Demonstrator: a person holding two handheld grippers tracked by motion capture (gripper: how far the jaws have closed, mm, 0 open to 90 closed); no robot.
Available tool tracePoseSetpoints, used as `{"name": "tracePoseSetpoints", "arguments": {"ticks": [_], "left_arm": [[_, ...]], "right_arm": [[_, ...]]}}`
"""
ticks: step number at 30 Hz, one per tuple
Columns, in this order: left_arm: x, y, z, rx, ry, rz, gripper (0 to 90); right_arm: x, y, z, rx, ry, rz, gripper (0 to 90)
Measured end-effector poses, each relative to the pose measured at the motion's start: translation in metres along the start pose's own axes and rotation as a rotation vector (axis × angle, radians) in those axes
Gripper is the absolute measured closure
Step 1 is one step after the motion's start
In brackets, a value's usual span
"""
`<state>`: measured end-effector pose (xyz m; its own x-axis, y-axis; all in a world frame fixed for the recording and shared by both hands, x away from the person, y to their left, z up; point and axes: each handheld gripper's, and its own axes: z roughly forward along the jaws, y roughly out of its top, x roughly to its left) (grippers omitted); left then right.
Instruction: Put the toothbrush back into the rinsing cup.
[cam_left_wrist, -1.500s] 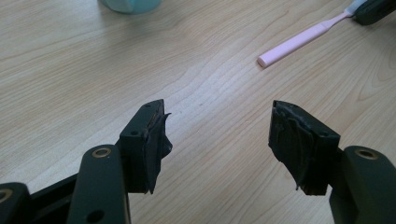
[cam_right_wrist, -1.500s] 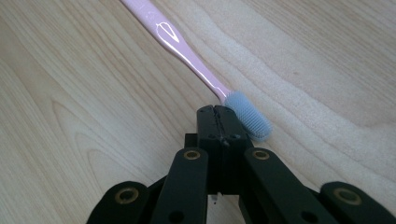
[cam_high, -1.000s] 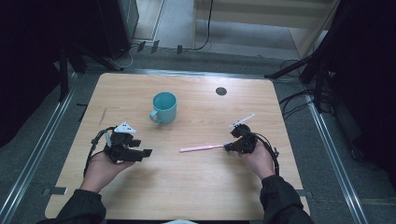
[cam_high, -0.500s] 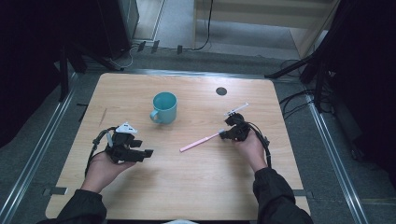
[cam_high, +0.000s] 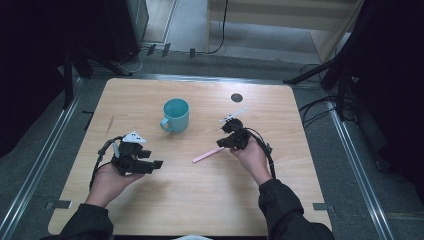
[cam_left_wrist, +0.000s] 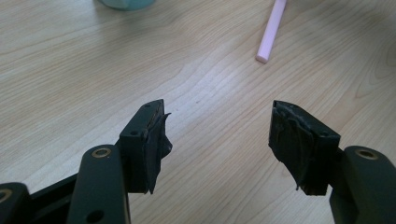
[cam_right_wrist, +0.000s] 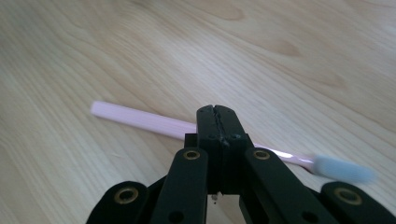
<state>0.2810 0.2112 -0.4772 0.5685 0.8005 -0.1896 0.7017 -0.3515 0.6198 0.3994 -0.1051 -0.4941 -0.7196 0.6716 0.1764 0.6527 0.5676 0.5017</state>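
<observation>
A pink toothbrush (cam_high: 207, 155) slants across the middle of the wooden table (cam_high: 300, 200). My right gripper (cam_high: 225, 146) is shut on it near the head end. In the right gripper view the closed jaws (cam_right_wrist: 215, 114) cover the handle (cam_right_wrist: 140, 119), and the pale blue bristle head (cam_right_wrist: 343, 169) sticks out to the right. The handle's free end points toward the left gripper, low over the wood. My left gripper (cam_high: 152, 159) is held at the front left, open with nothing between its fingers (cam_left_wrist: 217, 135). The pink handle's end (cam_left_wrist: 272, 28) lies ahead of it.
A teal mug (cam_high: 176, 114) stands upright behind the middle of the table, handle toward the front left; its base shows in the left gripper view (cam_left_wrist: 126, 3). A dark round hole (cam_high: 236, 97) sits near the back edge. Cables (cam_high: 320, 107) trail off the right side.
My right gripper has moved back and to the left with the toothbrush's head end, swinging the brush from level to slanted. The handle's far end stayed in place. The left gripper has not moved.
</observation>
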Motion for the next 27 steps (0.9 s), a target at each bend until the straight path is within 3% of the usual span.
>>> {"name": "tracePoseSetpoints", "arguments": {"ticks": [4, 10, 18, 27], "left_arm": [[0.004, -0.004, -0.001, 0.010, 0.000, -0.023, 35.8], [0.016, -0.009, 0.000, 0.031, 0.042, -0.051, 34.4], [0.029, -0.012, -0.008, 0.005, 0.055, -0.084, 33.2], [0.033, -0.012, -0.008, -0.003, 0.059, -0.091, 33.0]], "right_arm": [[0.011, 0.005, 0.006, 0.021, 0.015, -0.012, 90.0], [0.025, 0.016, 0.021, 0.053, 0.063, 0.003, 90.0], [0.042, 0.023, 0.038, 0.091, 0.077, -0.030, 90.0], [0.050, 0.025, 0.051, 0.130, 0.079, -0.055, 90.0]]}}
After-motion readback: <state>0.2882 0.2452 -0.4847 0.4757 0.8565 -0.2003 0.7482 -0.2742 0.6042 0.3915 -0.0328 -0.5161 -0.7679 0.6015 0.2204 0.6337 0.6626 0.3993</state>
